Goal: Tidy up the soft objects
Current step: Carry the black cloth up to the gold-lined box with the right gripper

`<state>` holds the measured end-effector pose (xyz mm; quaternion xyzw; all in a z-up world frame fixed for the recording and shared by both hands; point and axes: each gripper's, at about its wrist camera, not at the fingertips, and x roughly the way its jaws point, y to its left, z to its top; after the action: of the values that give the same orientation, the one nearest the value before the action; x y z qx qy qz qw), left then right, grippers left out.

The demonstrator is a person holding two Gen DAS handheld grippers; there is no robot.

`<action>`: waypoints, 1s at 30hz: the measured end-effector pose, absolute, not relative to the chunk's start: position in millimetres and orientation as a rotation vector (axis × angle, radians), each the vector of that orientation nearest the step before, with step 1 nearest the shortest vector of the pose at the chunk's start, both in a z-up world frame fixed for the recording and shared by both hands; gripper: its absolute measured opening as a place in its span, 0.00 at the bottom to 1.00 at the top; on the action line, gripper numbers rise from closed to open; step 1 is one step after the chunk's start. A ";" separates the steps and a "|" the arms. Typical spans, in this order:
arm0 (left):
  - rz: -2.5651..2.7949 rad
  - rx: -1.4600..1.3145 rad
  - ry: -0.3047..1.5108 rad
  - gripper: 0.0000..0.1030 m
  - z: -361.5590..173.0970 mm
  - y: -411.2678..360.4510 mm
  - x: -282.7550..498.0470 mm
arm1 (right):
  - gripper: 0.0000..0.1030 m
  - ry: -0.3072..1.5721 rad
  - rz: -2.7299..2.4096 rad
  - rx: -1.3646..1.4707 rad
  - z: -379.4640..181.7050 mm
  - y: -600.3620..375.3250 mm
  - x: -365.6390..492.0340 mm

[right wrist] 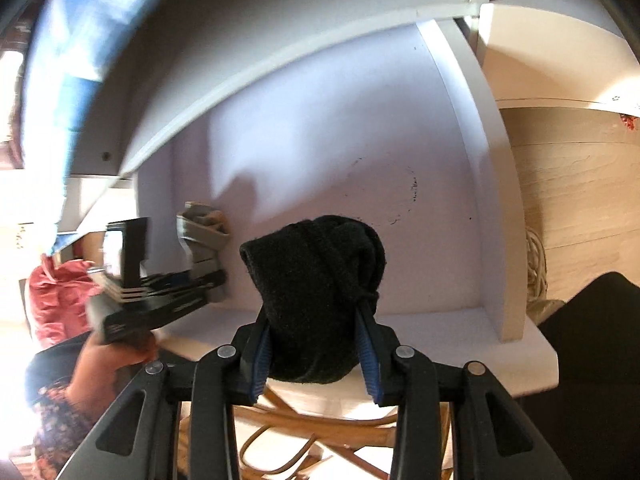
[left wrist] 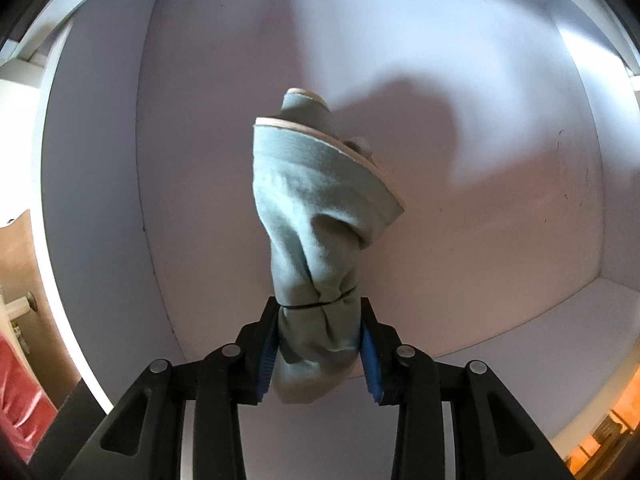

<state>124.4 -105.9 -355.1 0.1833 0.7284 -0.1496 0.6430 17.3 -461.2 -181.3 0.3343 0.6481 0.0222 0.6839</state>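
Grippers both busy: left gripper (left wrist: 318, 354) pinches a rolled pale-green fabric bundle (left wrist: 316, 216) inside the white shelf cubby (left wrist: 520, 160), right gripper (right wrist: 316, 356) clamps a black knit sock roll (right wrist: 316, 292).

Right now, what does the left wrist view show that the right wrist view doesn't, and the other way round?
Only the left wrist view shows the left tool from behind, clamped on a pale green sock bundle tied with a thin black band.

Only the right wrist view shows the right tool clamped on a black sock bundle, a hand with a floral sleeve, and wooden flooring.

Both show the white shelf compartment with faint dark scuffs, red fabric at the left edge, and the green bundle.
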 end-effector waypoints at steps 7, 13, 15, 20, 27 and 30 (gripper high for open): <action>-0.341 0.414 1.661 0.35 -358.0 -100.5 120.1 | 0.36 1.384 0.088 0.781 -140.9 -466.2 6.8; -0.334 0.413 1.665 0.35 -366.6 -113.4 108.9 | 0.36 1.294 0.107 0.784 -88.7 -480.4 3.7; -0.334 0.413 1.667 0.35 -366.9 -112.8 108.8 | 0.36 1.264 0.109 0.768 -68.6 -484.5 5.8; -0.335 0.410 1.668 0.35 -361.9 -114.6 110.1 | 0.36 1.176 0.129 0.702 -6.9 -491.3 20.1; -0.338 0.394 1.665 0.35 -346.7 -115.8 118.2 | 0.36 1.079 0.138 0.586 65.1 -492.4 66.2; -0.341 0.387 1.668 0.35 -337.0 -115.5 122.5 | 0.36 1.063 0.134 0.547 80.2 -480.1 89.8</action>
<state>122.5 -115.5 -337.0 0.1699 0.7321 -0.1494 0.6425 89.8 -480.1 80.2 0.2573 0.5001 0.0630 0.8245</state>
